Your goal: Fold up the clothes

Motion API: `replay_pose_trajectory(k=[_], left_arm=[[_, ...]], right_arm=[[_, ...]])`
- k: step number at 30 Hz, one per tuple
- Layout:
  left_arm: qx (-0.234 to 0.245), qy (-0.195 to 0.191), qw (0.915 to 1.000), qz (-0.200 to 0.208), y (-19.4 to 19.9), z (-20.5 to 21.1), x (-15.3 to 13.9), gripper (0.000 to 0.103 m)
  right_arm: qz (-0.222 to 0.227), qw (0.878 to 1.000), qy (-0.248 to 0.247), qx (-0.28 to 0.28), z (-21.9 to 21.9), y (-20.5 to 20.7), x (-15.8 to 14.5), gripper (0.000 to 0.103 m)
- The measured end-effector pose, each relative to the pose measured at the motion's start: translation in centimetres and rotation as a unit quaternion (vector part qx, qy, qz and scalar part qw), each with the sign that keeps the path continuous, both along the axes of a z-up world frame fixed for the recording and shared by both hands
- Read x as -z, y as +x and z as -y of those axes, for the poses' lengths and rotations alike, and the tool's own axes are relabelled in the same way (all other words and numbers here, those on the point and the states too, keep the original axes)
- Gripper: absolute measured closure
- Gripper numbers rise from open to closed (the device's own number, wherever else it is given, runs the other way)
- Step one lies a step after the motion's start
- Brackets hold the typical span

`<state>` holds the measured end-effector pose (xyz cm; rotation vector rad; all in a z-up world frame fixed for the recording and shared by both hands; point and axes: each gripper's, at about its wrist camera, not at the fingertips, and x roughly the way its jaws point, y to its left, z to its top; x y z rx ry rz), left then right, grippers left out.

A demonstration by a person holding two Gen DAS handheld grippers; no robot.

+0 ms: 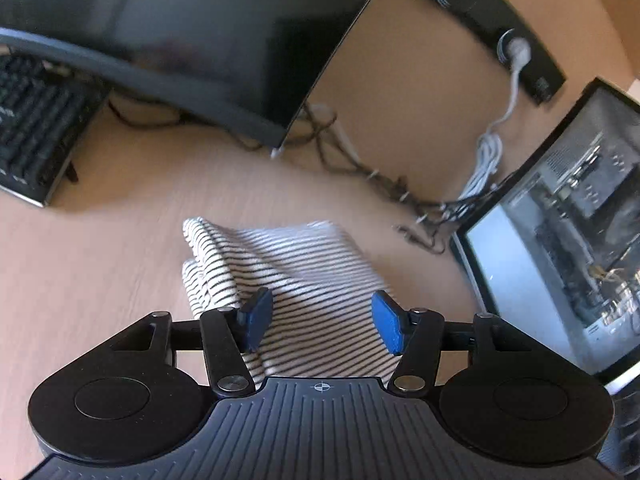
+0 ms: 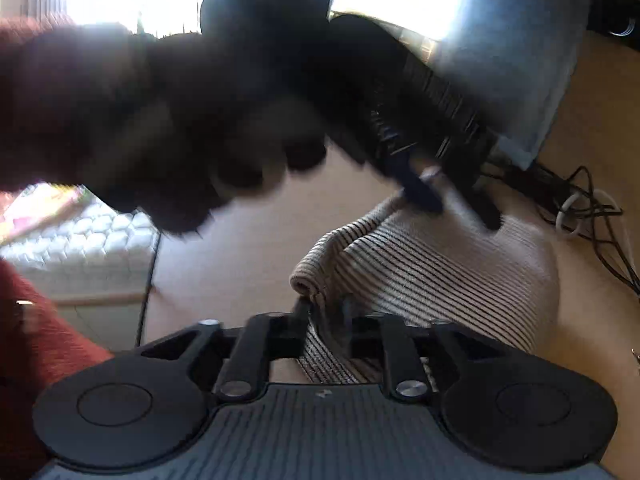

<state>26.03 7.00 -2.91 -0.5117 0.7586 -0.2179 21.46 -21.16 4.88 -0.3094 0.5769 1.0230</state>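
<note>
While folding goes on:
Shirt [image 1: 304, 280]: striped, folded, on the desk [image 1: 100, 264] between keyboard [image 1: 36, 128] and PC case [image 1: 560, 240].
Left gripper [image 1: 322, 322]: fingers apart, nothing between them, above the shirt.
Right gripper [image 2: 326, 314]: clamped on a bunched shirt edge.
Monitor [image 1: 200, 40]: dark, behind the shirt.
</note>
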Motion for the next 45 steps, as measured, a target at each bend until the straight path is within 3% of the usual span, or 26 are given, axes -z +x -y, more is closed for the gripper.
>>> replay_pose_trajectory(k=[1, 6, 8, 11, 13, 14, 16, 19, 22, 26, 28, 31, 36, 38, 41, 43, 45], left_arm=[[0.004, -0.008, 1.0000, -0.004, 0.1, -0.4, 0.2, 0.043], [0.018, -0.040, 0.9989, -0.019, 0.8, -2.2, 1.0, 0.043], [0.019, -0.041, 0.9988, -0.017, 0.9, -2.2, 1.0, 0.043], [0.023, -0.040, 0.9988, -0.015, 1.2, -2.2, 1.0, 0.043], [0.028, -0.043, 0.9986, -0.014, 1.2, -2.1, 1.1, 0.043], [0.030, -0.041, 0.9987, -0.013, 1.1, -2.0, 1.1, 0.043], [0.032, -0.033, 0.9989, -0.009, 0.9, -1.9, 1.1, 0.043], [0.036, -0.031, 0.9989, -0.005, 0.8, -1.9, 1.1, 0.043], [0.035, -0.029, 0.9990, -0.002, 0.6, -1.9, 1.2, 0.042], [0.030, -0.036, 0.9989, 0.004, 0.3, -2.0, 1.4, 0.042], [0.023, -0.041, 0.9989, 0.004, 0.0, -2.0, 1.4, 0.042], [0.017, -0.046, 0.9988, 0.003, -1.0, -2.1, 1.4, 0.042], [0.007, -0.053, 0.9986, 0.000, -2.7, -2.2, 1.5, 0.042], [0.002, -0.061, 0.9981, -0.001, -3.1, -2.4, 1.6, 0.042], [-0.008, -0.063, 0.9980, -0.004, -3.4, -2.5, 1.7, 0.037], [-0.011, -0.061, 0.9981, -0.003, -3.7, -2.4, 1.7, 0.025], [-0.011, -0.056, 0.9984, -0.005, -4.0, -2.2, 1.7, 0.024]], right_arm=[[0.007, 1.000, 0.002, 0.001, 0.2, -0.2, -0.3, 0.044], [0.044, 0.999, 0.012, 0.006, 1.0, -1.2, -2.0, 0.032], [0.072, 0.997, -0.020, 0.037, 0.6, -1.7, -1.0, 0.027], [0.106, 0.988, -0.102, 0.044, -1.7, -2.0, 2.8, 0.025], [0.128, 0.978, -0.157, 0.046, -3.3, -2.2, 5.5, 0.005], [0.141, 0.974, -0.169, 0.041, -3.6, -2.6, 5.9, 0.004], [0.170, 0.967, -0.186, 0.030, -4.1, -3.7, 6.3, 0.004], [0.094, 0.986, -0.108, 0.079, -1.2, -1.5, 3.8, 0.004], [0.008, 0.991, -0.022, 0.132, 2.0, 0.9, 1.0, 0.004], [-0.070, 0.971, 0.073, 0.215, 5.8, 4.4, -1.0, 0.007], [-0.115, 0.958, 0.103, 0.243, 6.4, 7.6, -0.3, 0.019], [-0.165, 0.942, 0.106, 0.272, 5.9, 10.1, 2.2, 0.026], [-0.240, 0.925, 0.120, 0.270, 4.9, 11.7, 6.1, 0.025], [-0.247, 0.927, 0.124, 0.253, 4.4, 11.6, 6.0, 0.030], [-0.183, 0.953, 0.111, 0.215, 3.3, 10.0, 4.1, 0.039], [-0.132, 0.969, 0.097, 0.185, 2.5, 8.8, 2.8, 0.046], [-0.086, 0.981, 0.058, 0.167, 1.4, 7.9, 2.4, 0.046]])
